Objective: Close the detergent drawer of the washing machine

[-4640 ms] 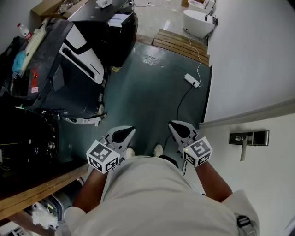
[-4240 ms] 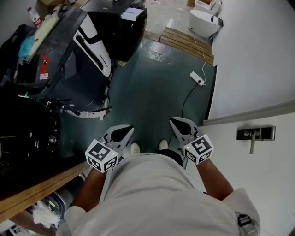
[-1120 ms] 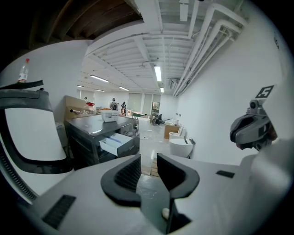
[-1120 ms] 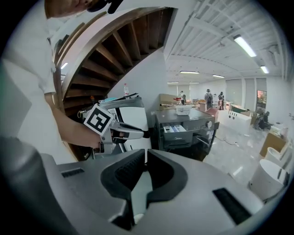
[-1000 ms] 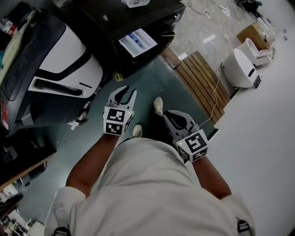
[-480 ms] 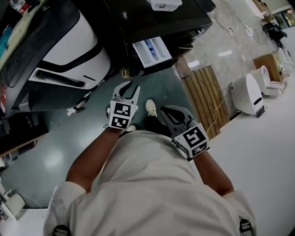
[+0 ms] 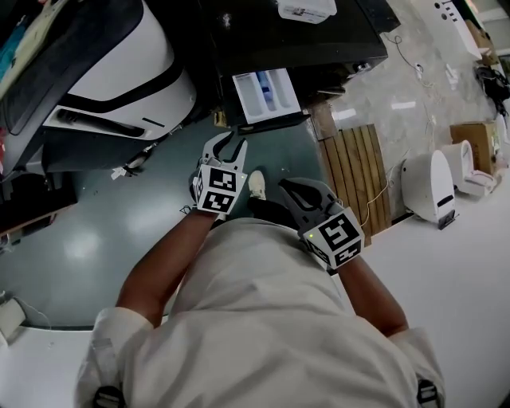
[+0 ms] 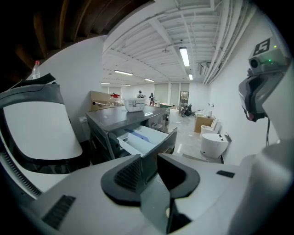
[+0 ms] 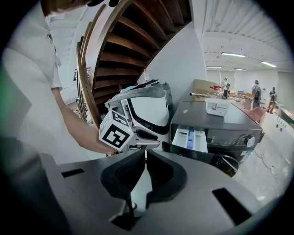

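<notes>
The dark washing machine (image 7: 295,40) stands at the top of the head view. Its white detergent drawer (image 7: 267,94) sticks out toward me with the compartments showing. My left gripper (image 7: 225,146) hovers just short of the drawer's front, open, with nothing between its fingers. In the left gripper view the drawer (image 8: 142,137) lies straight ahead beyond the left gripper (image 8: 149,158). My right gripper (image 7: 287,189) hangs lower right, farther from the machine, its jaws together and empty. The right gripper view shows the drawer (image 9: 190,137) past the right gripper (image 9: 145,153).
A big white-and-black machine (image 7: 119,72) stands left of the washer. A small white box (image 7: 307,9) sits on the washer's top. A wooden pallet (image 7: 358,175) and a white appliance (image 7: 430,187) lie to the right. My shoe (image 7: 256,183) is on the green floor.
Both grippers have come nearer the washing machine, and the open drawer now sits just beyond the left gripper's tips. Neither gripper's jaws have changed.
</notes>
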### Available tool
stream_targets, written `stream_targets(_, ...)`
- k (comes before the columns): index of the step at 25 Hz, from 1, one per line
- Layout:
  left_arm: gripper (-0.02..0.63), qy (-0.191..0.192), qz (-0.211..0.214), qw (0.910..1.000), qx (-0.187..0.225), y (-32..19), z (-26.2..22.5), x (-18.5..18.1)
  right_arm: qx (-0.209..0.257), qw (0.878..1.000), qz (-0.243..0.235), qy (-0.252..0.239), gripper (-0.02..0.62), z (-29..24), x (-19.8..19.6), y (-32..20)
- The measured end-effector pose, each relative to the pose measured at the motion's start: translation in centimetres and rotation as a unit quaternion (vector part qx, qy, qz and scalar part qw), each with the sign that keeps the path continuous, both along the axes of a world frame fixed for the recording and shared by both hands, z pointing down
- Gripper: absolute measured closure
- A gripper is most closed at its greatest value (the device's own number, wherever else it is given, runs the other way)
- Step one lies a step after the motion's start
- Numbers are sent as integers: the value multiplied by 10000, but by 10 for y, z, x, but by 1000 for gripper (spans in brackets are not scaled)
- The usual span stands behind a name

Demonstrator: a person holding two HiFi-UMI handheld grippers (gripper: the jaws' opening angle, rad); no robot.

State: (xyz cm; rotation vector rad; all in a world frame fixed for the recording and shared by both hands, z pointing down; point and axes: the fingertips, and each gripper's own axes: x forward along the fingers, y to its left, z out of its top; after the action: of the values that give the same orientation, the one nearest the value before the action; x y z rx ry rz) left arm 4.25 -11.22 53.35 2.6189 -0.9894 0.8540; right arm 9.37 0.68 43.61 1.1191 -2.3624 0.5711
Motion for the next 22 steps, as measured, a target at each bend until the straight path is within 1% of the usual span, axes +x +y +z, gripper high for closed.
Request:
stream_targets(10,511,-305,-459,9985,19,-25,23,7,-118,9996,-240,-64,577,9,25,-21)
stream_targets(16,528,-357,-571,9977,67,-25,26,11,-161,9991,-375,-72,577,11,33,-31)
stream_targets(22,528,-359,-688,9970,71,-27,27,11,-182,9982,-565,-127,577,14,31,-42)
